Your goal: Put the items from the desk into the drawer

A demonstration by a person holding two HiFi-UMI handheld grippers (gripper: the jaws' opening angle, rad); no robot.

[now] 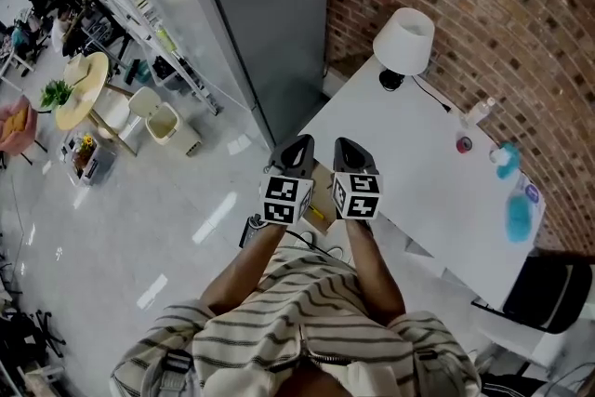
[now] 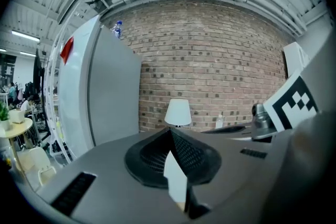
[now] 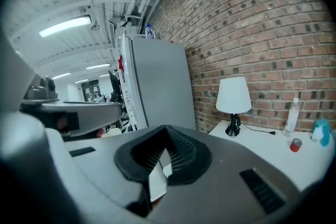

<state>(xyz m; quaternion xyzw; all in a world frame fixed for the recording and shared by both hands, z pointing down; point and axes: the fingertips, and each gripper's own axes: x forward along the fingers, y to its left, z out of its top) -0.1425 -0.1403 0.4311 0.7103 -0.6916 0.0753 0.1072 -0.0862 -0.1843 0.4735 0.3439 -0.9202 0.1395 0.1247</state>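
The white desk (image 1: 400, 172) stands against a brick wall. On its far side lie a small clear bottle (image 1: 479, 112), a red round item (image 1: 463, 144), a light blue item (image 1: 505, 158) and a blue bottle (image 1: 518, 217). My left gripper (image 1: 299, 144) and right gripper (image 1: 346, 144) are held side by side at the desk's near left edge, well short of those items. Both are shut with nothing between the jaws. In the right gripper view the bottle (image 3: 292, 115), red item (image 3: 296, 145) and blue item (image 3: 321, 130) stand far off. No drawer front shows clearly.
A white table lamp (image 1: 403, 42) stands at the desk's far left corner, with its cord along the wall. A tall grey cabinet (image 1: 260, 14) rises to the left of the desk. A black chair (image 1: 548, 293) sits at the desk's right end. Shelving and furniture fill the room at left.
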